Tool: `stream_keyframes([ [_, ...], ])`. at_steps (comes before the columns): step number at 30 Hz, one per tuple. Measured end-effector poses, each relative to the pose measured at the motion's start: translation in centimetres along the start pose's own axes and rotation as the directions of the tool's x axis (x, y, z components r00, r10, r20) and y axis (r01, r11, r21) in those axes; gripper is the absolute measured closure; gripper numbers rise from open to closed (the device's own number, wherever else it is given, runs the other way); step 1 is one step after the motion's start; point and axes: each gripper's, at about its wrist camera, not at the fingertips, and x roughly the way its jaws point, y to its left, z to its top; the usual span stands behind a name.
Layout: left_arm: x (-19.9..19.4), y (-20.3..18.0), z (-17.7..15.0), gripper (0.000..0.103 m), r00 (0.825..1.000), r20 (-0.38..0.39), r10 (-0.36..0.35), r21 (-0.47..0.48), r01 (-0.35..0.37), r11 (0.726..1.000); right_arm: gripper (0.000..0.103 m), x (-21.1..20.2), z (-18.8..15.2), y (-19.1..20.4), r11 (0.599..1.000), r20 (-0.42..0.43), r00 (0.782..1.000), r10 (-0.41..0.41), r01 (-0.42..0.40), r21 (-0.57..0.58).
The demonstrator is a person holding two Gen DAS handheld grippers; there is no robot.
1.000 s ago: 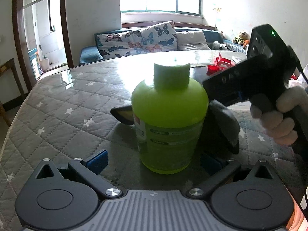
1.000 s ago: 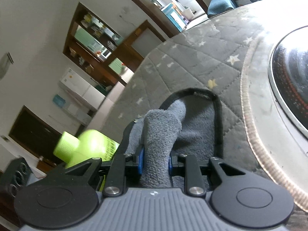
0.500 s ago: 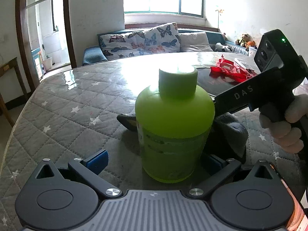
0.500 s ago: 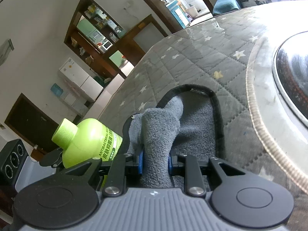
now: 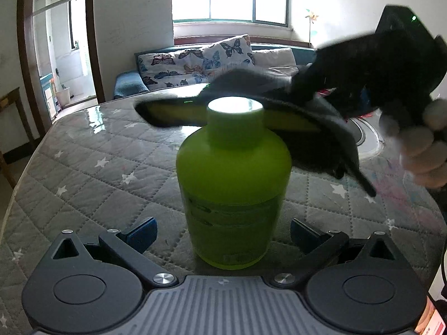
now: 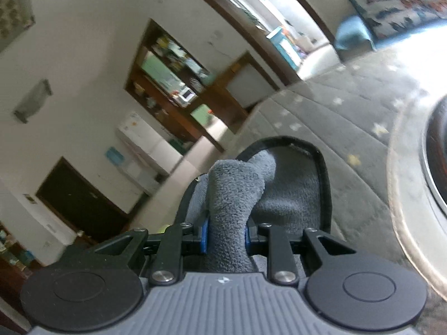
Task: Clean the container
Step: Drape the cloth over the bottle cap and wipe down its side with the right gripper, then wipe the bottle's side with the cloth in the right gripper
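Daylight from the window is washing over a grey quilted table cover with white stars [image 5: 92,173], and the green bottle [image 5: 233,184] is standing upright on it, capped, right in front of the left gripper [image 5: 223,234], whose blue-padded jaws are spread wide on either side of the bottle's base without touching it. What has just changed is the cloth: a second ago the grey cloth [image 6: 237,192] was hanging low behind and beside the bottle, and now the right gripper [image 6: 225,236], jaws pinched tight on a fold of it, is carrying it up level with the cap [image 5: 234,106], draping across behind the bottle's top. That reads as the wiping shifting from the body towards the cap and shoulder. The person's hand [image 5: 419,150] is showing at the right edge. Writing on the bottle's label is too faint to read now; half a second ago the right view was showing "ANTIBACTERIAL" on it, and "DAS" on the right gripper's body.
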Motion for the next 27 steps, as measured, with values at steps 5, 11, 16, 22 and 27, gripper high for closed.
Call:
stream_keyframes([
  [5,-0.3,0.0,-0.4,0.002,1.0,0.004,-0.002,0.003,0.002,1.0,0.08,1.2,0.0,-0.5,1.0,-0.025,1.0,-0.01,0.011,0.015],
  [11,-0.3,0.1,-0.4,0.002,1.0,0.003,0.009,-0.007,-0.009,1.0,0.08,2.6,-0.6,-2.5,0.997,-0.067,0.997,-0.045,0.049,0.053],
  [16,-0.4,0.1,-0.4,0.002,1.0,0.003,0.015,-0.012,-0.015,1.0,0.08,3.8,-1.7,-4.1,0.993,-0.123,0.988,-0.092,0.1,0.069],
  [22,-0.6,0.0,-0.5,0.002,1.0,0.003,0.021,-0.019,-0.021,1.0,0.08,3.7,-1.6,-4.0,0.993,-0.121,0.989,-0.087,0.096,0.07],
  [27,-0.7,-0.3,-0.5,0.001,1.0,0.008,0.015,-0.011,-0.015,1.0,0.08,3.1,-1.2,-3.4,0.995,-0.099,0.993,-0.066,0.073,0.065],
])
